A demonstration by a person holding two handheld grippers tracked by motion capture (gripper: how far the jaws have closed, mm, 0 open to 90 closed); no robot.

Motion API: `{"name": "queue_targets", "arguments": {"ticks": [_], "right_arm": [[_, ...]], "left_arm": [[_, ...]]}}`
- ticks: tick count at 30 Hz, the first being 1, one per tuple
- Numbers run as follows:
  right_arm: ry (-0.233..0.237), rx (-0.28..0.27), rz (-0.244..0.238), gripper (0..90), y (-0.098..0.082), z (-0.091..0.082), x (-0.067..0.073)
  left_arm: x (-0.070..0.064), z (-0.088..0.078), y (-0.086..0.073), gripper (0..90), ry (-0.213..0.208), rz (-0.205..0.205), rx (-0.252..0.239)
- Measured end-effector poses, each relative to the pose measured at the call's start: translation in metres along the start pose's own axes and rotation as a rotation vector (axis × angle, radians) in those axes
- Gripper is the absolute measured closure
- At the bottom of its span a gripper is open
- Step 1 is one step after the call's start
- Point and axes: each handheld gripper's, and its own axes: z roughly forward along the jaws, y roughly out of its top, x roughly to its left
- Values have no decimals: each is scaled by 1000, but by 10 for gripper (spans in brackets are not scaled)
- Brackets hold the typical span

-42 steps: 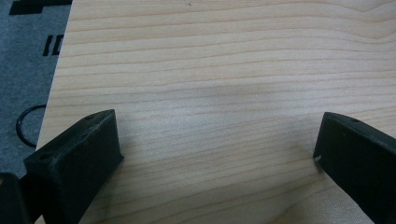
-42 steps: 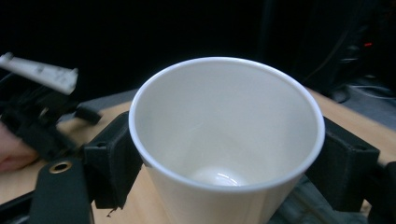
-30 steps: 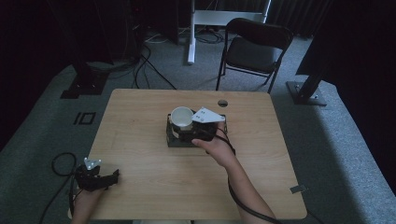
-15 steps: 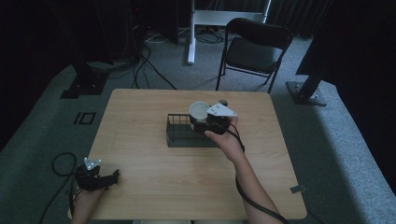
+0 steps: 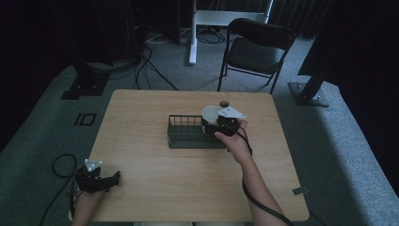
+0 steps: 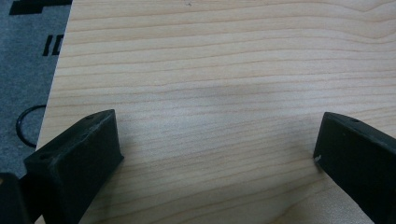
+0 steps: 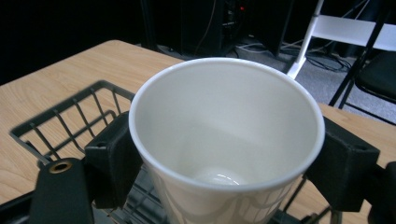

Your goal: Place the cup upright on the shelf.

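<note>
Your right gripper (image 7: 224, 154) has its two black jaws pressed against opposite sides of a white paper cup (image 7: 227, 140), one matte block on each flank just under the rim. The cup is a smooth, tapered cone with a thin rolled lip, open end up, with a glossy bare bottom. Below and behind those jaws sits a dark wire basket (image 7: 70, 119), a rectangular grid of thin rods; in the high view the cup (image 5: 210, 114) hangs over its right end (image 5: 188, 132), and whether it touches the wire you cannot tell.

Your left gripper (image 6: 215, 154) has its jaws spread wide with nothing between them, just pale wood grain running across the gap. In the high view it (image 5: 106, 180) rests at the near left corner of the table, well apart from the basket.

The table (image 5: 141, 117) is light laminate with straight, fine grain and rounded corners. Beyond the far edge stands a black folding chair (image 5: 256, 49) on grey carpet (image 5: 339, 141), with cables (image 5: 146, 61) trailing into a dark room.
</note>
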Motion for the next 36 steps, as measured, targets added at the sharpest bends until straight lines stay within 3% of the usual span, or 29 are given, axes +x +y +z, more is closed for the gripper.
{"name": "queue_targets", "arguments": {"ticks": [13, 29, 36], "right_arm": [[-3, 29, 19, 196, -14, 6, -3], [15, 23, 20, 191, -15, 6, -5], [19, 33, 21, 127, -15, 3, -5]], "left_arm": [[0, 0, 0, 8, 0, 0, 0], [0, 0, 0, 8, 0, 0, 0], [0, 0, 0, 8, 0, 0, 0]]}}
